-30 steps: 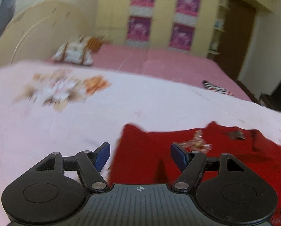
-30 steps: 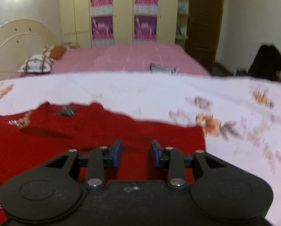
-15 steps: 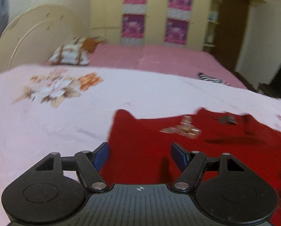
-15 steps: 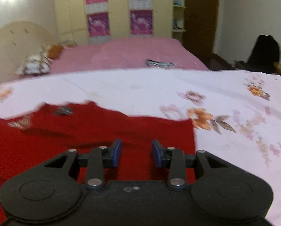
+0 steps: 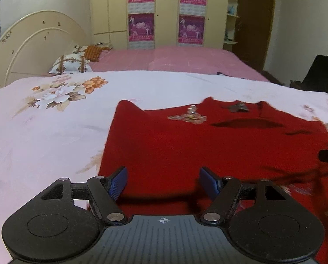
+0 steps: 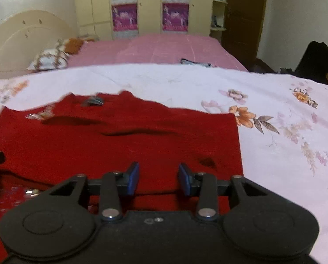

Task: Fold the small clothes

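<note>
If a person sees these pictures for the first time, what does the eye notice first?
First comes the red garment, spread flat on the pale floral bedsheet, with a glittery decoration near its far edge. Next are the two open grippers low in front: the left gripper over the garment's near left part, the right gripper over its near right part. Behind, bright purple posters hang on the wardrobe.

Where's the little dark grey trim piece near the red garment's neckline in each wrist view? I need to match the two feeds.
Left wrist: the dark grey trim piece sits upper right of centre, at the far edge of the red garment.
Right wrist: the same piece sits upper left, at the garment's far edge.
Shared landmark: the sparkly brooch-like ornament just left of it in both.
</note>
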Available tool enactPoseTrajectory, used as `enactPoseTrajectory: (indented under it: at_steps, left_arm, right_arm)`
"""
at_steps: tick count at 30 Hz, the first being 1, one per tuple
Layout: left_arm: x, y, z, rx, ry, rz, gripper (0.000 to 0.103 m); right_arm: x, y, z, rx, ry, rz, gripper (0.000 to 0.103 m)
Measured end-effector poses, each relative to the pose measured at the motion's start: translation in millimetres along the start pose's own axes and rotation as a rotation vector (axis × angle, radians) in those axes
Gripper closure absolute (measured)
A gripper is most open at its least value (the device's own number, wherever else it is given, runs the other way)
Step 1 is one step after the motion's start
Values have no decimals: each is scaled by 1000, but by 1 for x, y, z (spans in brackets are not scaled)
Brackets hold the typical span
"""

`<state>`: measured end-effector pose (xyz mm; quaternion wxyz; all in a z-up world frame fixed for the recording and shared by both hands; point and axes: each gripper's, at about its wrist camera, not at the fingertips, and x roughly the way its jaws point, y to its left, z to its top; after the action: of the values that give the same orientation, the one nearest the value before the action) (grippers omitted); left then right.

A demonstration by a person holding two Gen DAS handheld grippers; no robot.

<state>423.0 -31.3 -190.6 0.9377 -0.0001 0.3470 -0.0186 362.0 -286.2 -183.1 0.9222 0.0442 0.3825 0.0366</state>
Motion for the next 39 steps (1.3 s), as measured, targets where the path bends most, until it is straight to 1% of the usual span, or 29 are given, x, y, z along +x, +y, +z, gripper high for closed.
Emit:
enactPoseTrajectory:
  at_steps: [4,7,8,10,11,12,13,15,17,19,20,22,24,26,28,30,32,33,34,35,37,39]
  left_arm:
    - [-26,-14,-20,20,15,-44,31]
    - [-29,-29,-40,73,48,-40,31]
    - [-27,-32,-45,87,63,-30,31]
    - [-29,-29,-56,97,41,-12,31]
    - [-32,-24,-58,93,41,-6,29]
    - [-35,-20,-58,81,49,-1,26]
    - [-39,-15,-58,73,53,16,22]
    - [-46,-1,-64,70,55,66,22]
    - [-52,14,-72,54,63,83,22]
    - [-58,25,-78,53,64,118,21]
    - [-60,29,-79,36,71,123,21]
    - [-64,34,-77,-10,91,140,21]
    - [-77,27,-75,-17,75,124,21]
    - [-89,13,-77,6,59,96,21]
    - [-100,-4,-85,31,61,56,21]
    - [-104,-17,-93,54,78,33,21]
    - [-103,-25,-107,64,104,33,21]
    - [-105,-26,-113,63,103,37,21]
    - [-109,-25,-119,65,83,39,21]
    - [-112,-22,-123,78,75,42,21]
    - [-118,-16,-124,87,84,44,18]
    - [-124,-8,-128,86,92,56,18]
  right_arm:
    - [-27,13,-20,-1,2,51,64]
    - [-32,34,-30,-54,23,68,64]
    - [-31,40,-35,-74,33,66,64]
    - [-34,45,-46,-94,44,52,64]
    - [-37,44,-52,-108,42,35,63]
    - [-41,42,-60,-132,41,0,63]
    - [-44,39,-66,-151,38,-29,62]
    - [-53,23,-79,-156,30,-69,57]
    - [-60,-2,-86,-104,35,-94,52]
    - [-62,-27,-89,-28,43,-110,51]
    - [-63,-34,-89,-6,43,-102,51]
    - [-65,-33,-86,-3,49,-118,51]
    - [-71,-25,-81,2,41,-76,59]
    - [-80,-11,-80,-10,16,-30,58]
    - [-87,9,-80,-37,8,41,58]
    - [-88,29,-85,-71,26,109,60]
    - [-85,45,-91,-104,45,153,61]
    - [-82,51,-96,-118,60,171,61]
    - [-79,54,-100,-134,72,175,61]
    - [-77,54,-106,-157,70,159,60]
    - [-82,48,-112,-182,48,135,60]
    - [-86,34,-114,-162,50,104,60]
